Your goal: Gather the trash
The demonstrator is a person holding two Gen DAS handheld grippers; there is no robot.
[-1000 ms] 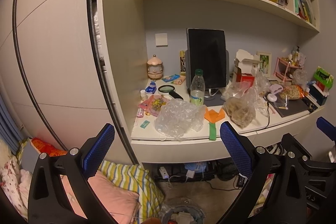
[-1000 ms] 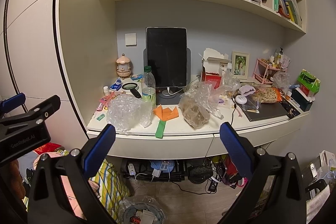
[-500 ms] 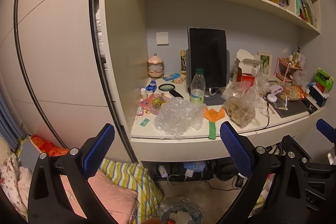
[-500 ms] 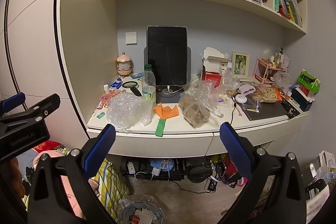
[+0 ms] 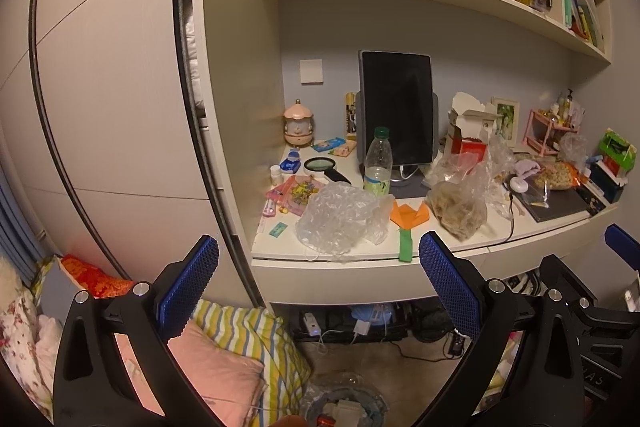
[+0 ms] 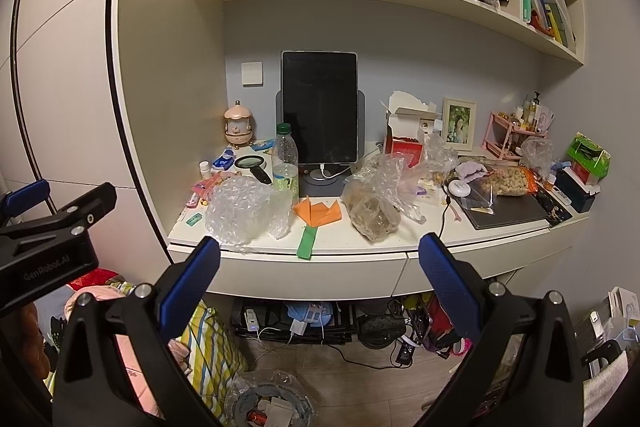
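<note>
Both grippers are hanging open in front of the messy desk.

The left gripper (image 5: 319,259) and right gripper (image 6: 319,255) are holding nothing, jaws wide apart. The crumpled bubble wrap (image 6: 242,213) is lying near the desk (image 6: 360,247) front edge, beside the plastic bottle (image 6: 285,167); the trash bin (image 6: 268,405) is standing on the floor below.

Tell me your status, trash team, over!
Left gripper open, right gripper open, both empty. Crumpled clear bubble wrap on white desk, untouched. Clear plastic bottle right behind it.
</note>
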